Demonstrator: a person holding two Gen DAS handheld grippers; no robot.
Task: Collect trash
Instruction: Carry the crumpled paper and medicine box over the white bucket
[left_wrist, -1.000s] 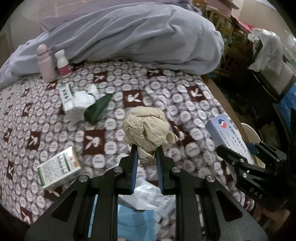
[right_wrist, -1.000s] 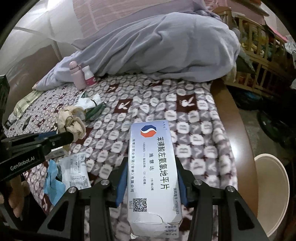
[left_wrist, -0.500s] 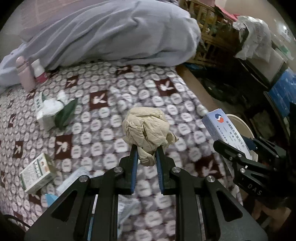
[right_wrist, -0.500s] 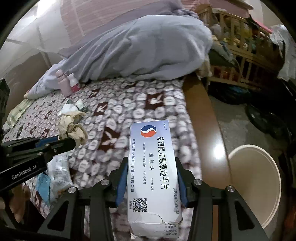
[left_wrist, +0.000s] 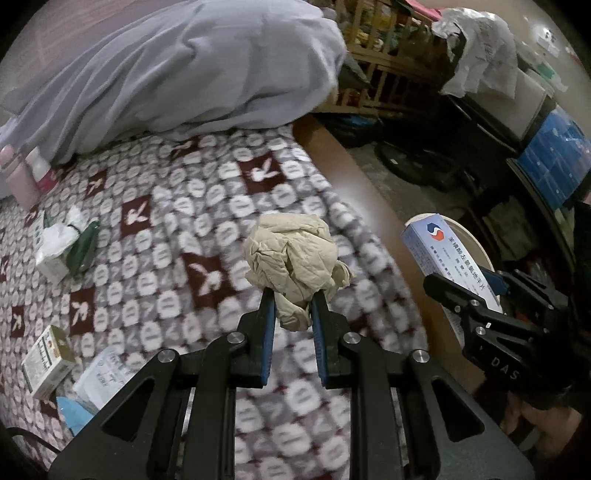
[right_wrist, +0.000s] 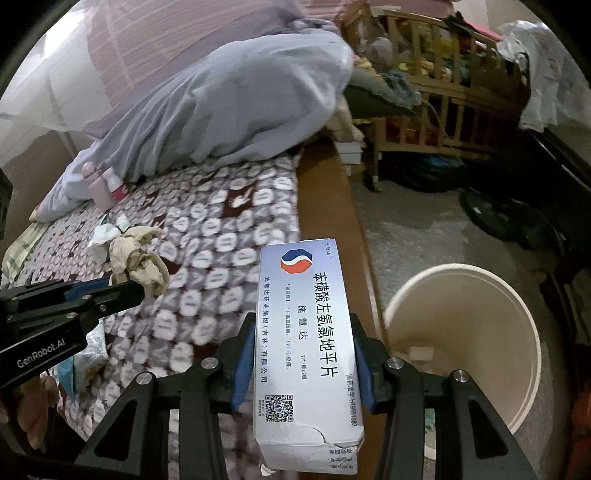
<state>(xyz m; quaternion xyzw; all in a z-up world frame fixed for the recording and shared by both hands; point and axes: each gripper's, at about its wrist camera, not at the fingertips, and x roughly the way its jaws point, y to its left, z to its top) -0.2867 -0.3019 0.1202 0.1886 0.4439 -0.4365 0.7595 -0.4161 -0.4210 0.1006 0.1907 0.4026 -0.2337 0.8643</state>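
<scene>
Left wrist view: the left tongs (left_wrist: 291, 306) pinch a crumpled beige tissue (left_wrist: 293, 254) above the bed (left_wrist: 177, 221).

Right wrist view: the right tongs (right_wrist: 301, 354) clamp a medicine box (right_wrist: 306, 332) just beside the cream bin (right_wrist: 480, 314). Judged step: carrying; next, releasing over its mouth.

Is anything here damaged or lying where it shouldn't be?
Yes. The white medicine carton clamped in the right gripper is torn and crushed at its near end. On the patterned bedspread, a green-and-white box, crumpled white tissue and a white printed packet lie scattered.
</scene>
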